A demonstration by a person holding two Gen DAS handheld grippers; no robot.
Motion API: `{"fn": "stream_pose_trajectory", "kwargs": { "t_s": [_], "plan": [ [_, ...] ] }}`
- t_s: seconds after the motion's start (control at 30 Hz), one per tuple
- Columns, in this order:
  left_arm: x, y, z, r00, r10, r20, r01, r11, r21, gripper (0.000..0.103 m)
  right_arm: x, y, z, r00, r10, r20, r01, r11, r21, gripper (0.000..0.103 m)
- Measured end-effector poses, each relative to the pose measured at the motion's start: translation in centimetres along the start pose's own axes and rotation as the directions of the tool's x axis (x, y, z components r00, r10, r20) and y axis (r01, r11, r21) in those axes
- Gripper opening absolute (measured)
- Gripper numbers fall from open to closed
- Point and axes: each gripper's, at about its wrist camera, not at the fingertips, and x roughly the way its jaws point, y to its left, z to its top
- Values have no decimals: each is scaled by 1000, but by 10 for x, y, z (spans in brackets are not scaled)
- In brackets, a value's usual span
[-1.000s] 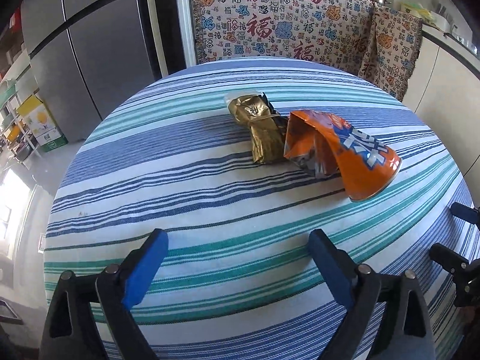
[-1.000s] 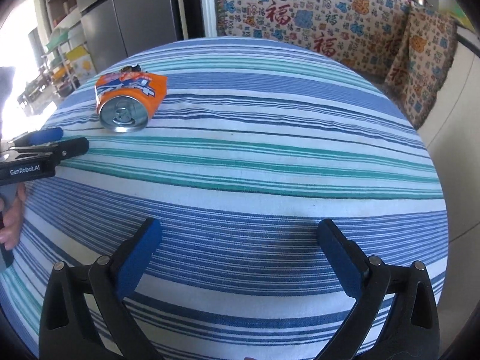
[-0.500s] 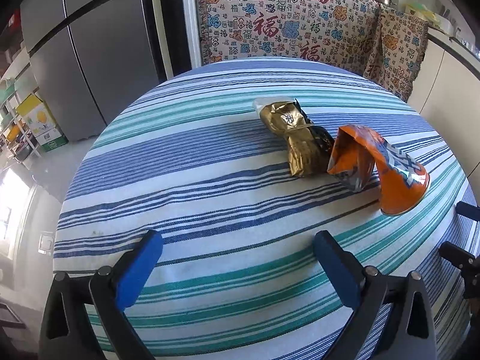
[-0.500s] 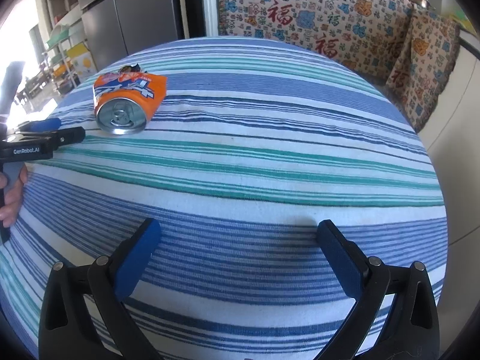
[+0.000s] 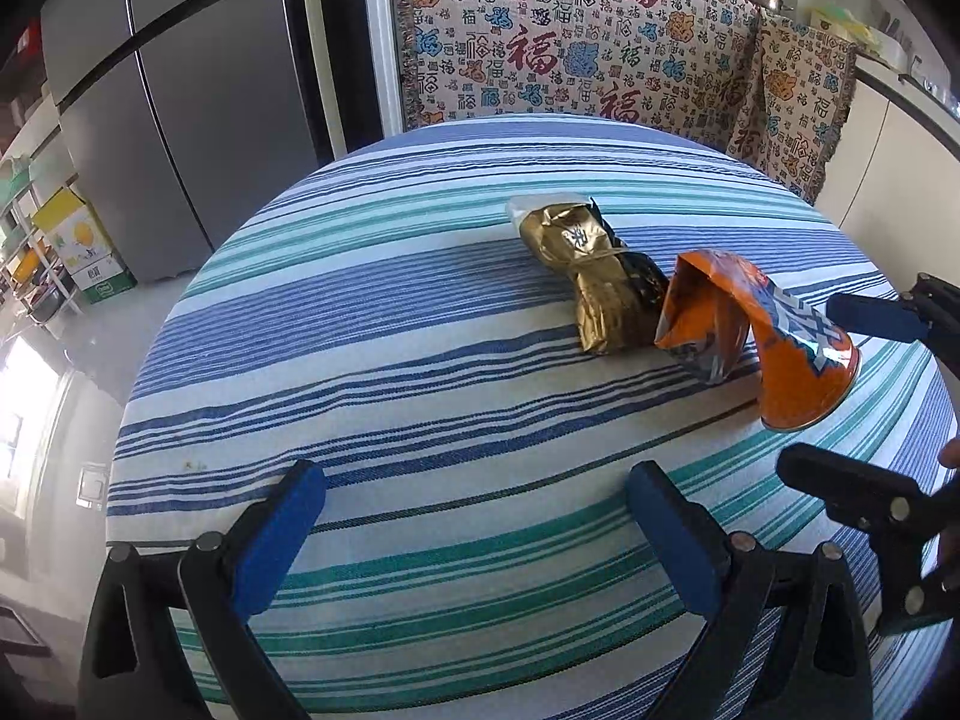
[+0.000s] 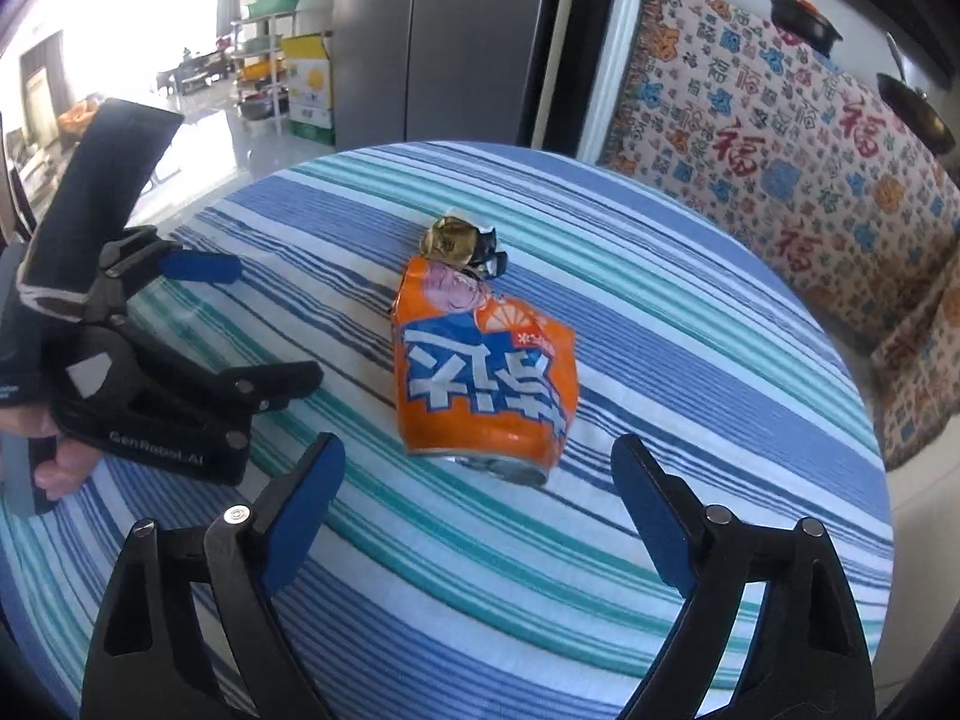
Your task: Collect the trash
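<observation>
Trash here is two pieces on the round striped tablecloth (image 5: 420, 360): a crushed orange can (image 6: 483, 372) lying on its side, and a crumpled gold wrapper (image 5: 600, 276) touching the can's flattened end, both a bit right of the table's middle in the left wrist view. The can looks empty and dented, so probably very light, thin-walled and springy, with slick printed metal that could skate on the cloth if nudged from one side. Best bet seems to be pinching across the still-round end near the silver base rim (image 6: 498, 468), where it's stiffest; the squashed end would likely just fold more. The wrapper is soft foil, weighs next to nothing, and should crush easily, so grab it at the bunched middle. The right gripper (image 6: 474, 492) is lined up just short of the can's base, fingers spread wide and starting to close, nothing between them yet. The left gripper (image 5: 474, 516) hovers over bare cloth well short of the wrapper, fingers spread, holding nothing. A person's fingers (image 6: 54, 468) show at its handle.
</observation>
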Motion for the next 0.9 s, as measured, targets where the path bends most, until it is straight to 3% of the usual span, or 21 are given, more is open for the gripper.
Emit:
{"fn": "stream_pose_trajectory", "kwargs": {
  "t_s": [0.03, 0.07, 0.1, 0.2, 0.33, 0.43, 0.57, 0.63, 0.7, 0.83, 0.9],
  "plan": [
    [0, 0, 0, 1000, 0, 0, 0, 1000, 0, 103, 5, -4, 2, 1000, 10, -14, -10, 1000, 12, 86],
    [0, 0, 0, 1000, 0, 0, 0, 1000, 0, 103, 10, -7, 2, 999, 26, -30, -25, 999, 32, 68],
    [0, 0, 0, 1000, 0, 0, 0, 1000, 0, 103, 12, -12, 2, 998, 41, -40, -39, 997, 60, 65],
    [0, 0, 0, 1000, 0, 0, 0, 1000, 0, 103, 0, -25, -4, 999, 32, 7, -32, 991, 126, 65],
    [0, 1, 0, 1000, 2, 0, -2, 1000, 2, 103, -22, -40, -27, 994, -107, 16, 104, 985, 138, 65],
    [0, 2, 0, 1000, 8, 0, -8, 1000, -1, 103, -40, -51, -55, 973, -229, 4, 226, 964, 138, 65],
    [-1, 1, 1, 1000, 16, -1, -16, 1000, -8, 103, -50, -60, -77, 961, -276, -14, 274, 946, 172, 66],
    [-1, 2, 1, 1000, 15, -2, -15, 1000, -10, 103, -50, -62, -83, 964, -266, -25, 265, 941, 211, 73],
    [-3, 0, 1, 1000, 5, -3, -5, 1000, -17, 102, -49, -65, -86, 966, -255, -40, 256, 933, 253, 89],
    [-6, -19, 9, 993, -121, -5, 121, 993, -4, 102, -40, -68, -95, 980, -182, -82, 199, 925, 323, 93],
    [-3, -27, 23, 989, -150, 5, 150, 988, -27, 102, -40, -74, -100, 985, -148, -92, 172, 913, 370, 100]
  ]
}}
